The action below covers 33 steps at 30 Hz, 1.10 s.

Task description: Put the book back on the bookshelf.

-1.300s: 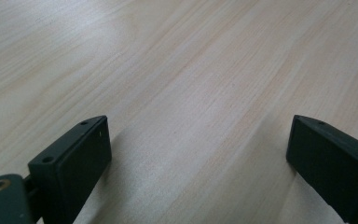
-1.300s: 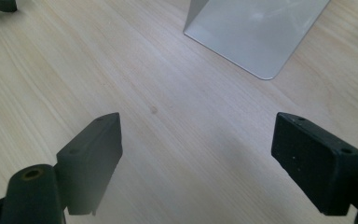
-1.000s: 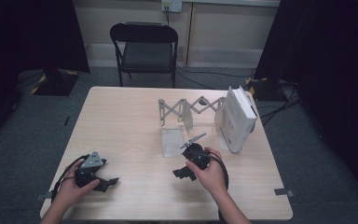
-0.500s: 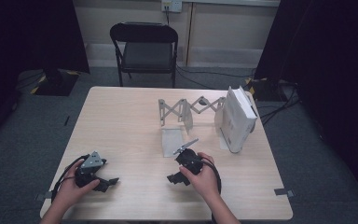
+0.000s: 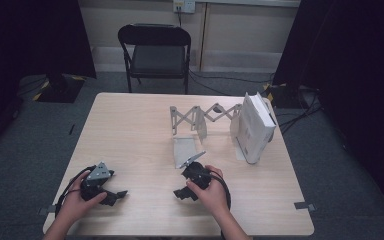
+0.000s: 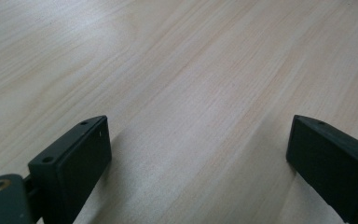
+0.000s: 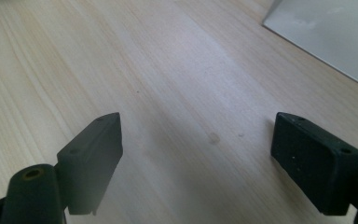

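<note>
Lying flat: grey sheet (image 5: 186,149), mid-counter, just beyond the right gripper (image 5: 190,182); long axis pointed away toward the chair (image 5: 157,50).
Right fingers: held spread, nothing between them.
Left gripper (image 5: 102,187): fingers spread, bare wood between.
Counter (image 5: 130,130): pale wood, carrying a folding rack (image 5: 202,117) and white box (image 5: 255,127).
Room: grey carpet, dark curtains.

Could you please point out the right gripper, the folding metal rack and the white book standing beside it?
right gripper (image 5: 180,194): high view, between its open jaws.
folding metal rack (image 5: 202,116): high view, its lattice middle.
white book (image 5: 254,129): high view, its cover.
</note>
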Available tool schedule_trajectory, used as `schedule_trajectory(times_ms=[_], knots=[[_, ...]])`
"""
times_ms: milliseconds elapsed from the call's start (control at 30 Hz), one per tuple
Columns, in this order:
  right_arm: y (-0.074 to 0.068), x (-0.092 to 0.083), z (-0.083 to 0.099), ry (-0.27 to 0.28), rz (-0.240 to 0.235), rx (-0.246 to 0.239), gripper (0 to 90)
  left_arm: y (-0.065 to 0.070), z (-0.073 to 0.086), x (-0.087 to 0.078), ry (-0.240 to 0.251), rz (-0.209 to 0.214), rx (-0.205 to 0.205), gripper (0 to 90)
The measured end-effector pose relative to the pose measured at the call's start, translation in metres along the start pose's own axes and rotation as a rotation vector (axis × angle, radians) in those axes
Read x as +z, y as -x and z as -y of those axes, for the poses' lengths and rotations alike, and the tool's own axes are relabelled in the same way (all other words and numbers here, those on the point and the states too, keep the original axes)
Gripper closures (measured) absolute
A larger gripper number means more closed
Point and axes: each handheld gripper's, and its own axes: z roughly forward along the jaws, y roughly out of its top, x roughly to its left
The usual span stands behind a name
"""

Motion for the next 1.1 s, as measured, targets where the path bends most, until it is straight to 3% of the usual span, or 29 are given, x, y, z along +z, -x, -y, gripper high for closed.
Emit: schedule_trajectory(times_ms=[267,600,1100], knots=[[-0.007,0.007,-0.002,0.015,0.03,-0.06,15.2,0.0,0.0,0.0,0.0,0.0,0.0,6.1],[-0.016,0.016,0.004,0.1,0.106,-0.127,12.5,0.0,0.0,0.0,0.0,0.0,0.0,6.1],[-0.02,0.026,0.015,0.259,0.123,-0.114,10.1,0.0,0.0,0.0,0.0,0.0,0.0,6.1]])
